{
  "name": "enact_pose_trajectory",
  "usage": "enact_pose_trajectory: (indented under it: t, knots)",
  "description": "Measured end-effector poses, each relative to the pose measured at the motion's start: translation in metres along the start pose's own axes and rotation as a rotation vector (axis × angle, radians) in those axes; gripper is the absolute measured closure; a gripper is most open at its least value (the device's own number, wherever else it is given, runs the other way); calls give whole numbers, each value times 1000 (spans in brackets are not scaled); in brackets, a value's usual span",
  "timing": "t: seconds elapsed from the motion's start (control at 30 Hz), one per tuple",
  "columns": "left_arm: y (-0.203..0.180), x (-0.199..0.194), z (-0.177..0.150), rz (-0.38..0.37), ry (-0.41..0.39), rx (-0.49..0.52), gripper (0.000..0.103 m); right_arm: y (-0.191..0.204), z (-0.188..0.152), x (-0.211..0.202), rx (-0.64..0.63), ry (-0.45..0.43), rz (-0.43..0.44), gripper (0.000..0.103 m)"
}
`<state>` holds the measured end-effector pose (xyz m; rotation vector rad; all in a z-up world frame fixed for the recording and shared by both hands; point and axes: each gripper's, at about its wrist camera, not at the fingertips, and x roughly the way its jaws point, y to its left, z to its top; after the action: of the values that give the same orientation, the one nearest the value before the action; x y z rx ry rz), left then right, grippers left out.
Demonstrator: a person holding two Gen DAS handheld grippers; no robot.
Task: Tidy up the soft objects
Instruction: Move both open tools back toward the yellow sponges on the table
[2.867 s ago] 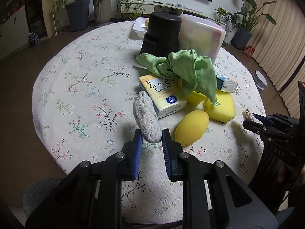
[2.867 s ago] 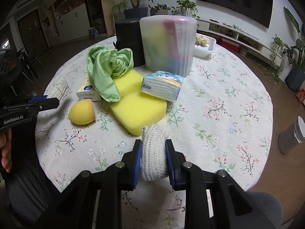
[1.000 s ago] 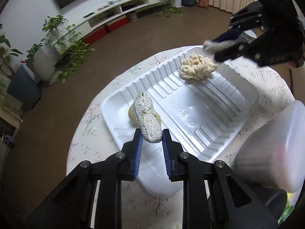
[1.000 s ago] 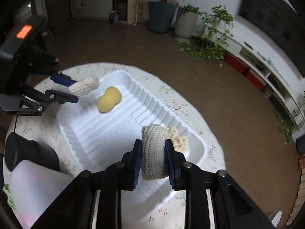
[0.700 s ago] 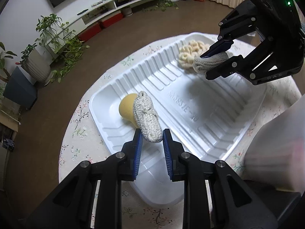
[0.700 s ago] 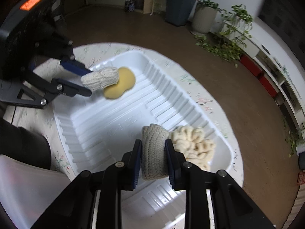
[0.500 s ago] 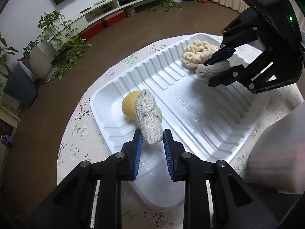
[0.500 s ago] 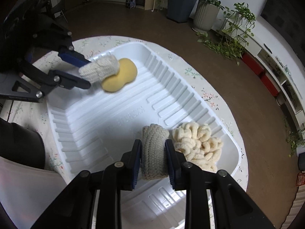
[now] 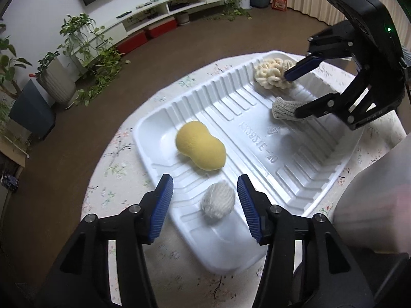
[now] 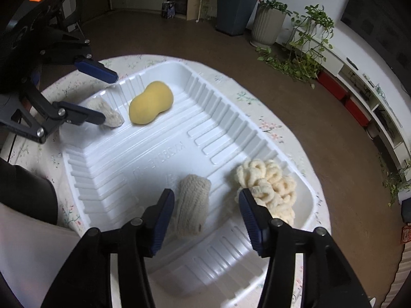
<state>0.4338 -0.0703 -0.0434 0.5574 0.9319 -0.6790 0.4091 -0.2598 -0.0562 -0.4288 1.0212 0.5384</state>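
A white ribbed plastic tray (image 9: 303, 179) (image 10: 133, 169) lies on the floral tablecloth. My left gripper (image 9: 204, 197) is open over the tray's near end, and a grey knitted piece (image 9: 218, 203) (image 10: 106, 114) lies in the tray between its fingers. My right gripper (image 10: 205, 205) is open at the other end, with a beige knitted roll (image 10: 192, 206) (image 9: 285, 107) lying in the tray between its fingers. A yellow peanut-shaped sponge (image 9: 200, 148) (image 10: 150, 102) and a cream loopy bundle (image 9: 272, 75) (image 10: 269, 183) also lie in the tray.
A translucent white container (image 9: 377, 195) (image 10: 28, 251) and a black cylinder (image 10: 25, 197) stand on the table beside the tray. The round table's edge (image 9: 102, 154) runs close behind the tray, with brown floor, potted plants and a low TV shelf beyond.
Both grippers have opened and let go of their knitted pieces, which now lie in the tray. Before that both carried the pieces from the pile over to the tray.
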Motion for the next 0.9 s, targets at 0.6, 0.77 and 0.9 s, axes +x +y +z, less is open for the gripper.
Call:
enact_pose_trajectory:
  t: [0.6, 0.77, 0.9]
  knots:
    - [-22, -109, -92, 17, -101, -173, 48, 12, -97, -116, 185, -139, -38, 43]
    - [-48, -144, -140, 37, -114, -292, 39, 52, -147, -143, 228, -154, -51, 35]
    - [-81, -169, -174, 51, -124, -341, 33, 95, -179, -162, 251, -183, -25, 28]
